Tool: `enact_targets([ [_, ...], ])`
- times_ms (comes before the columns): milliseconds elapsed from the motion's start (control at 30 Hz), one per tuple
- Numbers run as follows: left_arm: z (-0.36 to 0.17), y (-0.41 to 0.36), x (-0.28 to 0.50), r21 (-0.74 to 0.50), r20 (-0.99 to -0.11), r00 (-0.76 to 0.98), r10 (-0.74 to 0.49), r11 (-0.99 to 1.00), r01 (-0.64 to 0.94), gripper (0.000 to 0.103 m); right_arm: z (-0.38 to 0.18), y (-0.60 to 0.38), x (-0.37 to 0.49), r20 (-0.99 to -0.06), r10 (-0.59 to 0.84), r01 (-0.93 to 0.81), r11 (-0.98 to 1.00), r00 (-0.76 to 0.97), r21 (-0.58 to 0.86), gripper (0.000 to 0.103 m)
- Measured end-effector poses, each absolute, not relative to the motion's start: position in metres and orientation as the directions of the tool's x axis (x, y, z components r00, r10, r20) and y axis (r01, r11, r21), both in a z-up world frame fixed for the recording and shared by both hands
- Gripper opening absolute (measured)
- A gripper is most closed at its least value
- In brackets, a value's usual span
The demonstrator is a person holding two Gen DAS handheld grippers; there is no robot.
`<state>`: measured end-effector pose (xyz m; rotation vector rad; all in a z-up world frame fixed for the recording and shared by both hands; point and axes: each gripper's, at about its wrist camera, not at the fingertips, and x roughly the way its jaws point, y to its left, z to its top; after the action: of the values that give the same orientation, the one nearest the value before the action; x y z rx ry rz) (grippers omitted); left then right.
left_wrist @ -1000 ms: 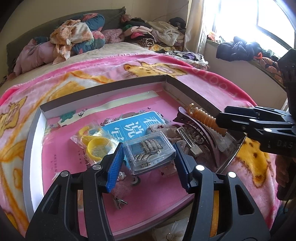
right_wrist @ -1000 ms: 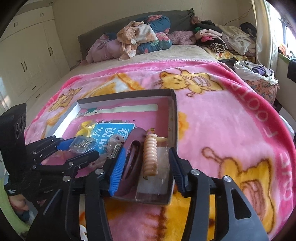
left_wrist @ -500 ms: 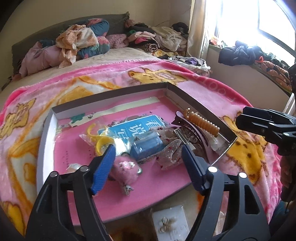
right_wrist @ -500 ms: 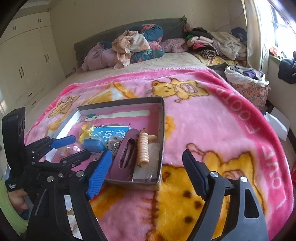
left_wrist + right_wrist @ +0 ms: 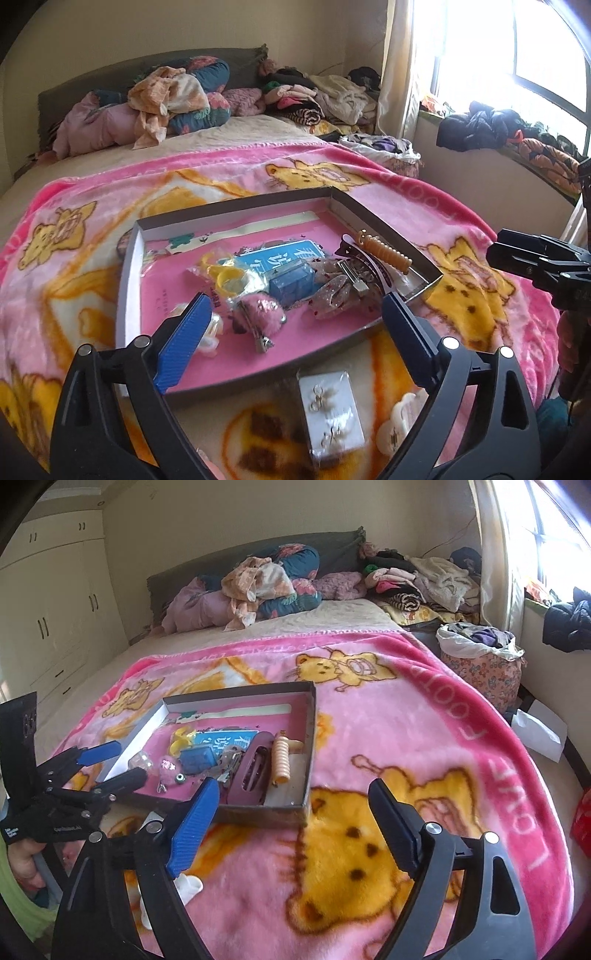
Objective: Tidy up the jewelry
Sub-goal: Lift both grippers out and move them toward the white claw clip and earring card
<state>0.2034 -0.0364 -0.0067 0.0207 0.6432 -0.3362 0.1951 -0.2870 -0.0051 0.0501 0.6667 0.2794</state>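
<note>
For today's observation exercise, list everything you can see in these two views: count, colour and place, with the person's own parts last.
box: one, grey walls, pink floor, on the blanket
blanket: one, pink with yellow bears, over the bed
hair claw: one, mauve, right end of the box
spiral clip: one, orange-tan, beside the hair claw
case: one, clear blue, middle of the box
pompom clip: one, pink, near front wall
bangles: bagged, yellow, left of the case
earring card: one, white, on the blanket outside the box
clothes: piles, mixed, at the headboard
wardrobe: one, cream, left wall
left gripper: black, blue pads, jaws opening, empty
right gripper: the same, jaws opening, empty
</note>
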Motion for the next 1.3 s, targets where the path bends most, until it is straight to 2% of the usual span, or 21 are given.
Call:
enact_targets([
  [1300,-0.022,0.01,0.138,-0.068,-0.604,0.756,-0.254,0.961,0.268,0.085,-0.03,-0.239,0.112,-0.632,0.343,-0.318,0.935,0.695,0.157,0.081],
])
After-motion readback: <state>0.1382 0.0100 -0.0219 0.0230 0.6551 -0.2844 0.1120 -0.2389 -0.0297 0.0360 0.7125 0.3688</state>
